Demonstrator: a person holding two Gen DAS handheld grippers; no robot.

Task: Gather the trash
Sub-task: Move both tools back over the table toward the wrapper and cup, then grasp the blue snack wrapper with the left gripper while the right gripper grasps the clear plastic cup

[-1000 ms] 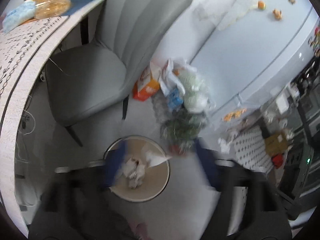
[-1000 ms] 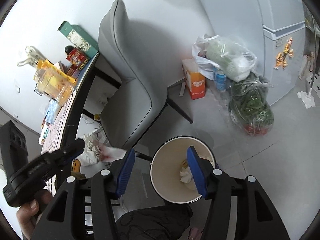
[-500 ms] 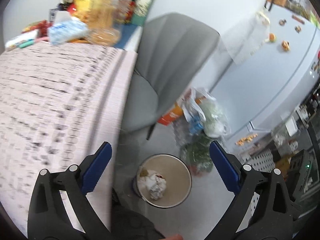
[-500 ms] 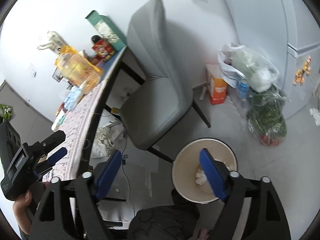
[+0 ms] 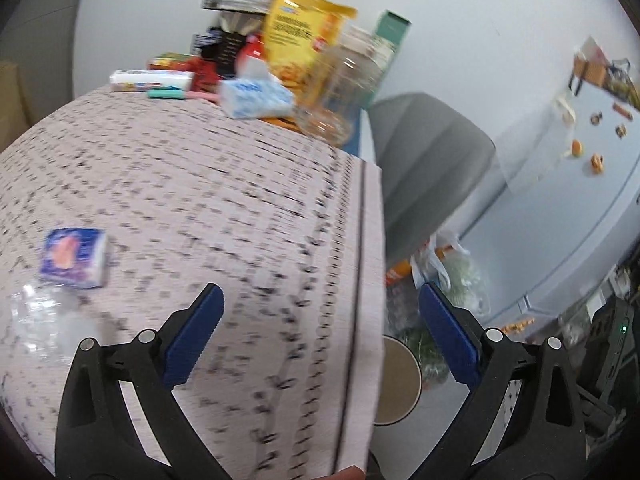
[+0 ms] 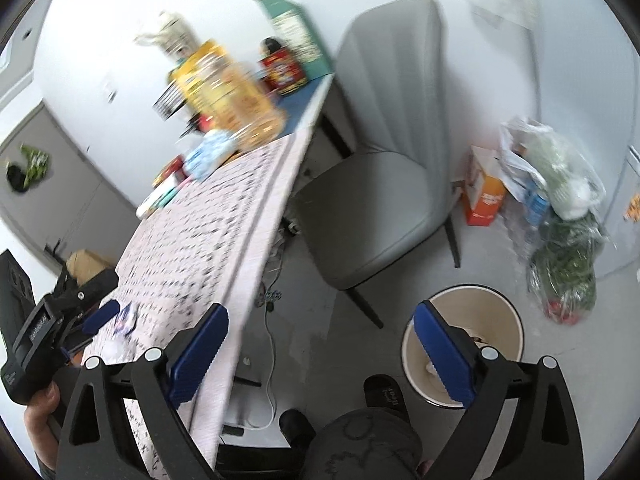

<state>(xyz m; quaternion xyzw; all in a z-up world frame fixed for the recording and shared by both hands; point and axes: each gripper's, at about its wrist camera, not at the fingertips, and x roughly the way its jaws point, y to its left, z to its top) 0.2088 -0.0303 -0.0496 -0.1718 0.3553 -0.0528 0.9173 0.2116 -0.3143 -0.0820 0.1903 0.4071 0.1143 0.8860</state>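
**Left tool back over bench after drop**

A second ago our left tool [image 5: 320,340] hung over the bin [image 6: 464,344] with a paper wad near its tips; half a second ago it was lifting away with the wad in the bin. Now it looks across the patterned bench [image 5: 200,200], jaws wide apart, empty. So one drop looks finished, and we judge the next pick is starting.

Likely trash left: a small blue packet [image 5: 74,258] at left of the left view, and clear crumpled plastic [image 5: 44,320] just below it, both on the bench, left of the tool's tips. The frame is blurred, so we can't tell exactly what they are.

Our right tool [image 6: 320,344] is also spread wide and empty, low in its view, between the bench edge and the bin. The bin stands on the floor at lower right, near the chair [image 6: 380,160], white scraps inside.

Next move probably needs a swing left toward the packet.
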